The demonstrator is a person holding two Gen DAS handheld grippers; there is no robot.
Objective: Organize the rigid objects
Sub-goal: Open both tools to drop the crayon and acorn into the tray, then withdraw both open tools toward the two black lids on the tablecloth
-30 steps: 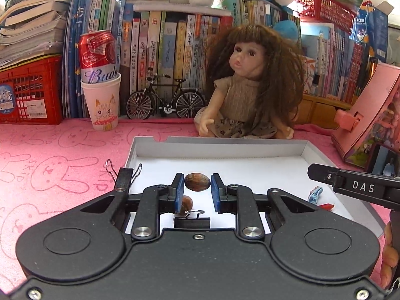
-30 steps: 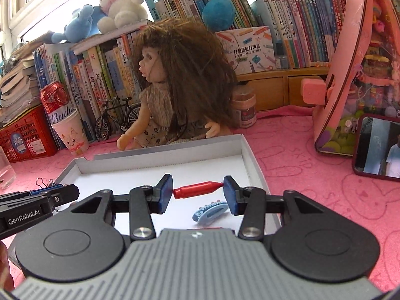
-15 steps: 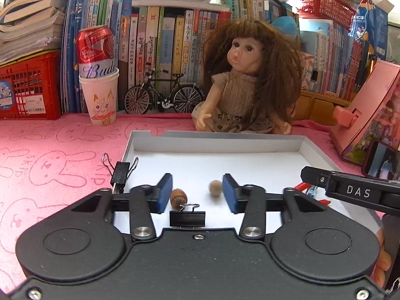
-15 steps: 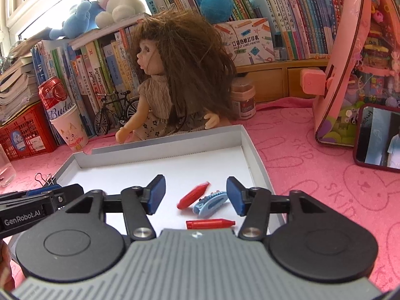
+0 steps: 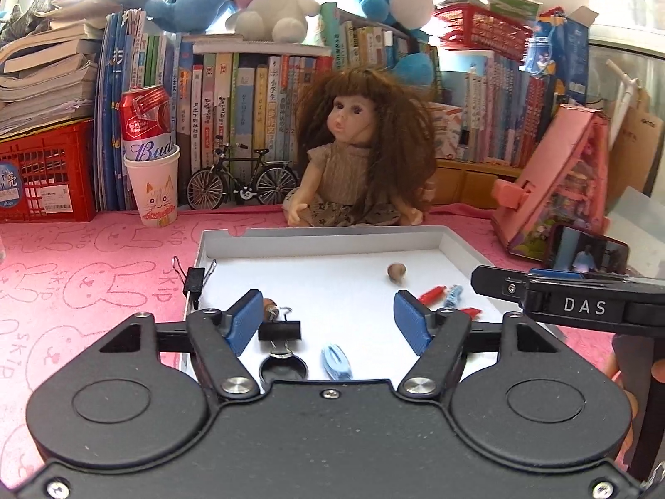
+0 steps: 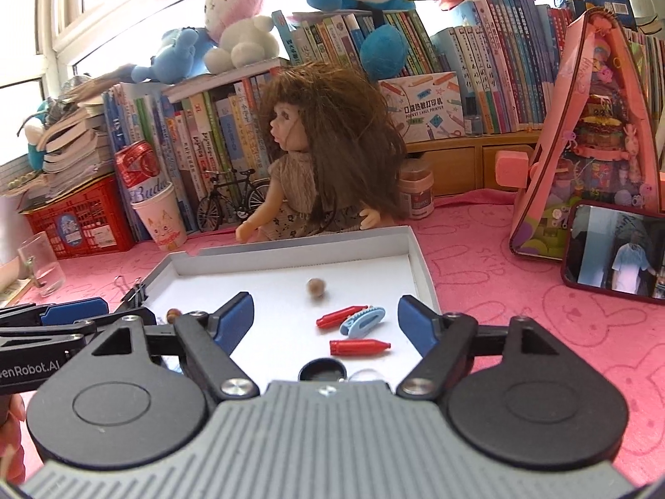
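Left tool (image 5: pixel 328 318): black housing, blue pads, silver screws. Right tool (image 6: pixel 326 318): grey ribbed housing, black arms, blue pads, "DAS" marking.

Left gripper (image 5: pixel 328 318): jaws wide apart, just been opening, nothing gripped. Right gripper (image 6: pixel 326 318): jaws wide apart, just been opening, nothing gripped.

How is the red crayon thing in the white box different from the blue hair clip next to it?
The nearer red crayon is a plain round stick with one pointed end; the blue hair clip is flatter, wider and has slots. The crayon lies almost level across the picture; the clip slants. Both lie loose on the floor of the white box, and no fingers touch them.
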